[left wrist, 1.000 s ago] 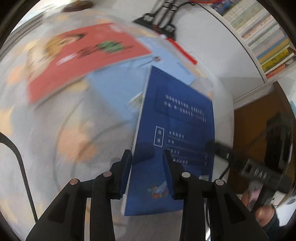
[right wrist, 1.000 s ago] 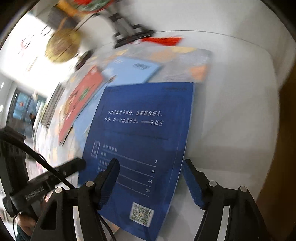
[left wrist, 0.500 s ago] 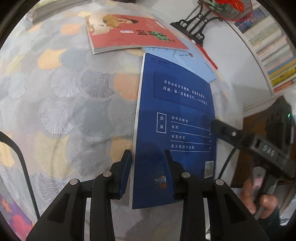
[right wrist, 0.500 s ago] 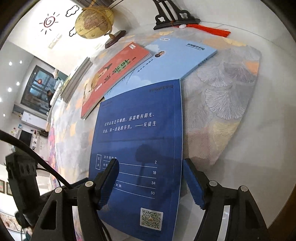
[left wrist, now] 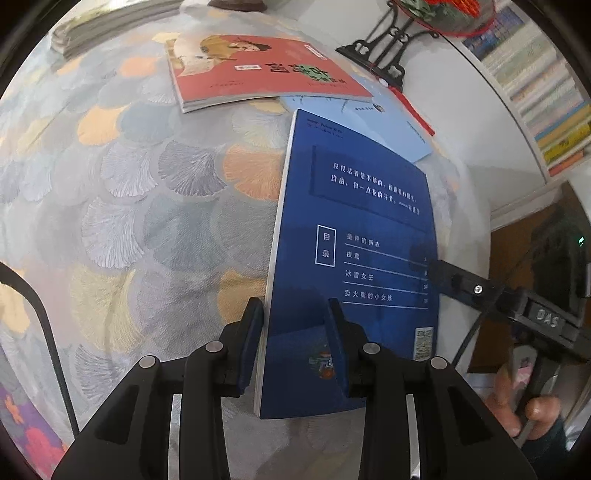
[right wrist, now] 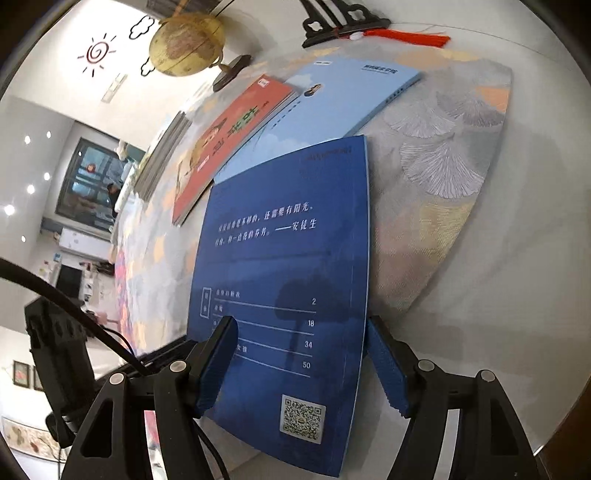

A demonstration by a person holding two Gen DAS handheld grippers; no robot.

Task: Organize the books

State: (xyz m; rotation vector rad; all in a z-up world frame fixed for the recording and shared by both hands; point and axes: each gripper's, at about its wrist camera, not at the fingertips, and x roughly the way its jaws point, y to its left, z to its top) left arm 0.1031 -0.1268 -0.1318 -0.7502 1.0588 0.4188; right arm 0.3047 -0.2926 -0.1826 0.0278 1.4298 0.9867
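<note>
- Since the earlier frames, both wrist views have settled from blur to sharp, and the dark blue book (left wrist: 354, 258) now lies a little nearer the red book (left wrist: 266, 70), with more of the patterned cloth (left wrist: 129, 192) showing on its spine side.
- Landmark: the dark blue book, back cover up, partly overlapping the light blue book (right wrist: 332, 107) at its far end.
- Left gripper (left wrist: 295, 343) pinches the dark blue book at its near corner on the spine side: 1 finger is outside the page edge, the other rests on the cover, seemingly so the book can be lifted or steered by that edge.
- Right gripper (right wrist: 299, 362) sits at the book's opposite long edge, jaws spread; 1 pad lies over the cover, the other just beside the edge. Whether that pad touches the edge I cannot tell; it looks like a guide rather than a clamp.
- Beyond the light blue book stand a black stand (left wrist: 384, 48) and a red tassel (right wrist: 410, 37); a globe (right wrist: 188, 44) and a flat stack of books (left wrist: 107, 22) sit farther off past the red book.
- My reading: the 3 loose books are being gathered, and this 1 is being squared up first.
</note>
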